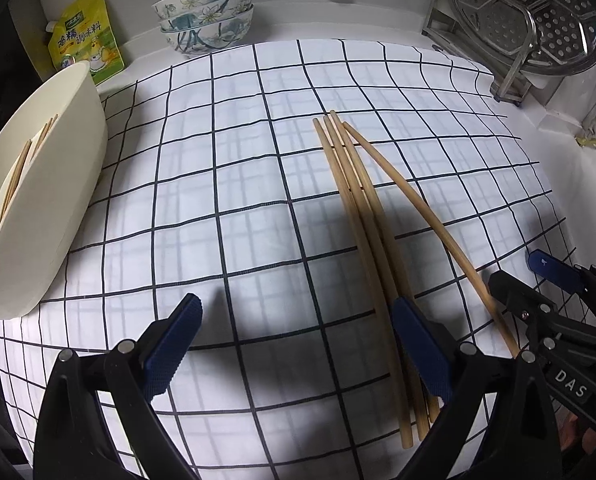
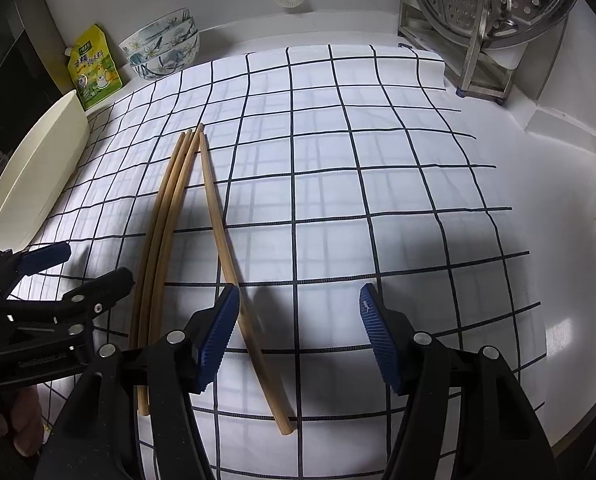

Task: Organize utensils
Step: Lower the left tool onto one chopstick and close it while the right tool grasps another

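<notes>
Four wooden chopsticks (image 1: 362, 216) lie on the checked cloth (image 1: 218, 184), long axes running from the bottom of the frame toward its upper middle, tips bunched at the far end; three lie together, the fourth (image 2: 234, 264) splays off. The left gripper (image 1: 298, 344) and right gripper (image 2: 298, 336) both hover with jaws wide apart, holding nothing. At the left edge, a cream container (image 1: 58, 208) holds more chopsticks.

Four pale wooden chopsticks (image 1: 362, 216) lie flat, three bundled, one splayed apart; more stand in the cream holder (image 1: 38, 200).
</notes>
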`<state>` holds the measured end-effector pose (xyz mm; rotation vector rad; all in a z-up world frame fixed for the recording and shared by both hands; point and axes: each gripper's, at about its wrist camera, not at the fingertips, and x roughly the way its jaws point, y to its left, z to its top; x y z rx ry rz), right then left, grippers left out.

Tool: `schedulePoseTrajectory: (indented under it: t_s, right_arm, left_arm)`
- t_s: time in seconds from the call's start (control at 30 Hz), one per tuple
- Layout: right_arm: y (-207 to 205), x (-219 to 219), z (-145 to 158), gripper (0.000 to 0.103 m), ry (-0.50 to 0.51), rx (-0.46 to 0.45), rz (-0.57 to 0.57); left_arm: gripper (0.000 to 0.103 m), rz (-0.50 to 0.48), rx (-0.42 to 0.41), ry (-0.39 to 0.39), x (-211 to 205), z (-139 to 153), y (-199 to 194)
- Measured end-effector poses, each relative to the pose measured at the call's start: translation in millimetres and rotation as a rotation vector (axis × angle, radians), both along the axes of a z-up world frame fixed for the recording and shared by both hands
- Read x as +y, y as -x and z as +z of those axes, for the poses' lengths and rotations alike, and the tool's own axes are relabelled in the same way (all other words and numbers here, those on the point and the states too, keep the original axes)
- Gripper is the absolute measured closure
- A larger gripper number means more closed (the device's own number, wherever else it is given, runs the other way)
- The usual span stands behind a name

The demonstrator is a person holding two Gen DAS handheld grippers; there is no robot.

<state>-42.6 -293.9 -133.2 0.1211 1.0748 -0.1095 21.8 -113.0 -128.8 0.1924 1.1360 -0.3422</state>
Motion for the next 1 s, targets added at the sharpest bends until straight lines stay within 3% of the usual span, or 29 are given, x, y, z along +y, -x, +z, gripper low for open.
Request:
schedulePoseTrajectory:
  t_s: [0.47,0.8,0.87,0.93,1.0]
  right_arm:
    - [-7,6,4,0.043,-0.002,-0.009,0.036]
    - [-32,25,-10,0.043,0.078,0.01,0.116]
    - [-35,29,-11,0.046,0.095,0.004,0.135]
    - [-35,32,-10,0.057,0.1,-0.009,0.15]
    - [-35,36,-9,0.075,0.1,-0.014,0.173]
  left_arm:
    - [0.009,0.045,-0.005,-0.07,13,-10,-3]
    - [0.009,0.075,-0.023,-0.063,13,-9,-20]
    - [0.014,0.073,-0.03,-0.048,9,-8,-23]
    - [0.031,0.062,-0.039,-0.037,5,-6,-22]
    - [0.045,0.039,-0.044,-0.033,0,-3,-21]
